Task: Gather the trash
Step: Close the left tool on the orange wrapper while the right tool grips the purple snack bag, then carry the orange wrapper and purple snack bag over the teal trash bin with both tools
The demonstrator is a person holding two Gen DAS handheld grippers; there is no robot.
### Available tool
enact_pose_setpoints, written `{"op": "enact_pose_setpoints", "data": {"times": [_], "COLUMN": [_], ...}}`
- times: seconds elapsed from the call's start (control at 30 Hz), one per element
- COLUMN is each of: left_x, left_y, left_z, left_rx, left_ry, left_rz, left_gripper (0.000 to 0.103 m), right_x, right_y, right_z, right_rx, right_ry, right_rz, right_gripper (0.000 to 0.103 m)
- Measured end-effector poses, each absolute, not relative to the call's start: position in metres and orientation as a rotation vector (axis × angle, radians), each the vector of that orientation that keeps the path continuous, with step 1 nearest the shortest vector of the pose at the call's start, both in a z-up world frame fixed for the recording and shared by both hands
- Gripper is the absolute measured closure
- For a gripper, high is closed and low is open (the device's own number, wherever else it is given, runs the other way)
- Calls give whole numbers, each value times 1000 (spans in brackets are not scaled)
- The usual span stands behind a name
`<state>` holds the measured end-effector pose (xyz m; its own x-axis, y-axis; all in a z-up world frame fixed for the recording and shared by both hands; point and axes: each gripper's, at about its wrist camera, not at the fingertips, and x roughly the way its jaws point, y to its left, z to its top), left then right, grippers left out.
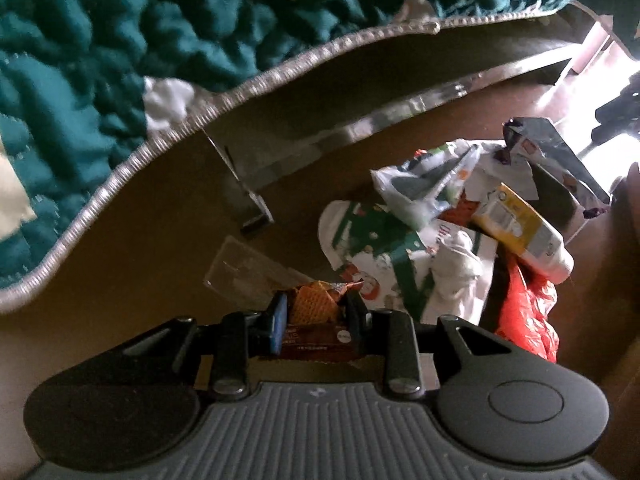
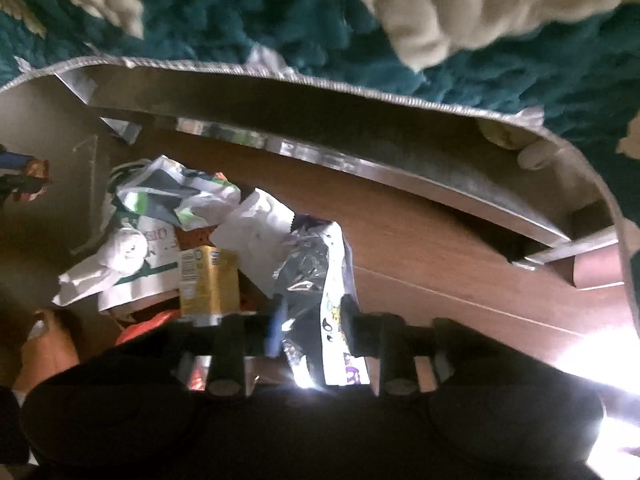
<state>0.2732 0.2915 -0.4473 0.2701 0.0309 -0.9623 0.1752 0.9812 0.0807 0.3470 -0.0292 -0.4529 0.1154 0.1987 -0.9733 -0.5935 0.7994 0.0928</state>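
Note:
Both views look down into a cardboard box (image 1: 168,216) holding a pile of trash. My left gripper (image 1: 316,312) is shut on an orange-brown snack wrapper (image 1: 310,310) and holds it over the box's left side. The pile has a yellow carton (image 1: 516,224), green-and-white printed paper (image 1: 384,248), a red plastic bag (image 1: 528,316) and a silver foil packet (image 1: 552,148). My right gripper (image 2: 312,320) is shut on the silver and white foil packet (image 2: 316,276) above the pile, next to the yellow carton (image 2: 208,284). The left gripper shows at the right wrist view's far left (image 2: 24,180).
The box rim (image 2: 360,90) lies against a teal and cream shaggy rug (image 1: 100,60). Brown box floor (image 2: 440,248) lies bare to the right of the pile. Clear tape strips run along the inner flaps (image 1: 360,128). Bright light falls on the box's right end (image 2: 600,360).

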Motion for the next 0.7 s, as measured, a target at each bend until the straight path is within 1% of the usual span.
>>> {"op": "enact_pose_setpoints", "data": {"times": [0.23,0.37,0.43,0.5,0.6,0.7], "left_x": [282,285,285,284,283,283], "left_y": [286,281,278,275,270,267], "left_z": [-460,-467,-469,-469,-469,-467], "left_rx": [156,142,135,135,141,141], "left_ry": [1307,1308,1311,1311,1310,1307], "left_rz": [-105,-119,-127,-135,-148,-157], "left_gripper": [73,73,73,73,73,73], "right_x": [364,372,379,386,386,379], "right_y": [-16,-2,-1,-2,-2,-5], "right_z": [-503,-529,-540,-548,-547,-534], "right_rx": [-398,-452,-453,-436,-434,-437], "right_ry": [1380,1381,1395,1419,1409,1373], "right_rz": [532,519,486,457,459,460], "right_gripper": [67,72,82,102,103,103]}}
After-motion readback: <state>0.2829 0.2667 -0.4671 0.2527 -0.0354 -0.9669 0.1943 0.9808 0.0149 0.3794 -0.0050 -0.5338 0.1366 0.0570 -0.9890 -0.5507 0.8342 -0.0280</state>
